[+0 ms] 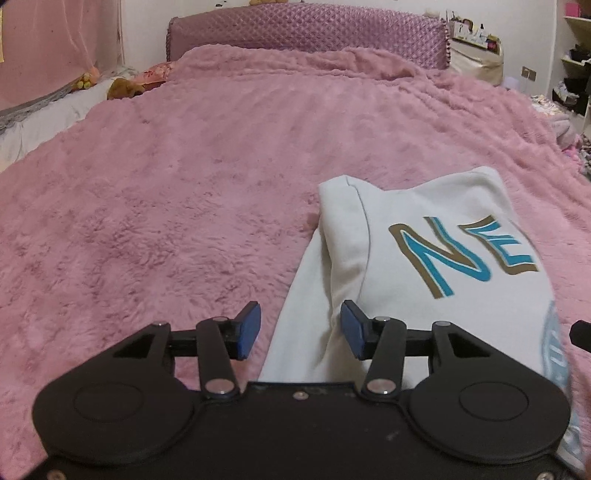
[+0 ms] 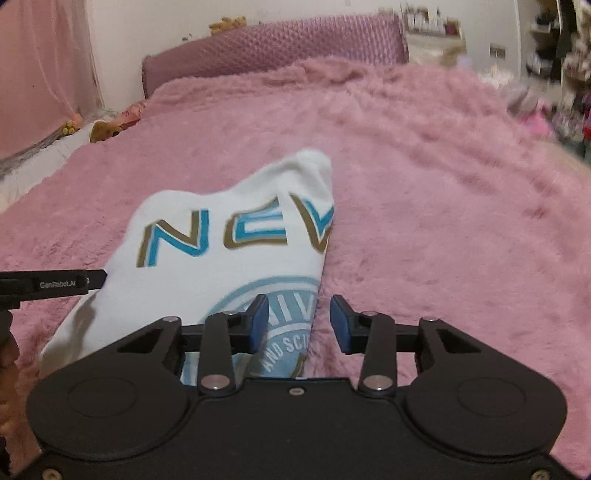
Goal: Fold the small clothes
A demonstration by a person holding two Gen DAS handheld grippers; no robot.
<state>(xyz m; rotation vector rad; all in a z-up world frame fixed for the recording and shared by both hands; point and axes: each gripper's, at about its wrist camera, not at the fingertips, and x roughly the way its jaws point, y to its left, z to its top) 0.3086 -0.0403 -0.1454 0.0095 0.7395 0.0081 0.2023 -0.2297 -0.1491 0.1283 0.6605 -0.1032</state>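
Observation:
A white shirt (image 1: 436,236) with blue and gold letters and a round blue print lies partly folded on the pink fluffy blanket (image 1: 166,192). My left gripper (image 1: 300,328) stands open over the shirt's left edge, where a folded sleeve runs down; nothing sits between its blue pads. In the right wrist view the same shirt (image 2: 229,251) lies left of centre. My right gripper (image 2: 298,323) is open above the shirt's right edge, its left pad (image 2: 260,325) over the round print and its right pad over the blanket. The left gripper's black body (image 2: 51,284) shows at the left edge.
The bed's quilted purple headboard (image 1: 306,29) stands at the far end. Stuffed toys (image 1: 122,86) and a pillow lie at the far left beside a pink curtain. Shelves with clutter (image 1: 576,74) stand at the right. A hand (image 2: 7,354) shows at the left edge.

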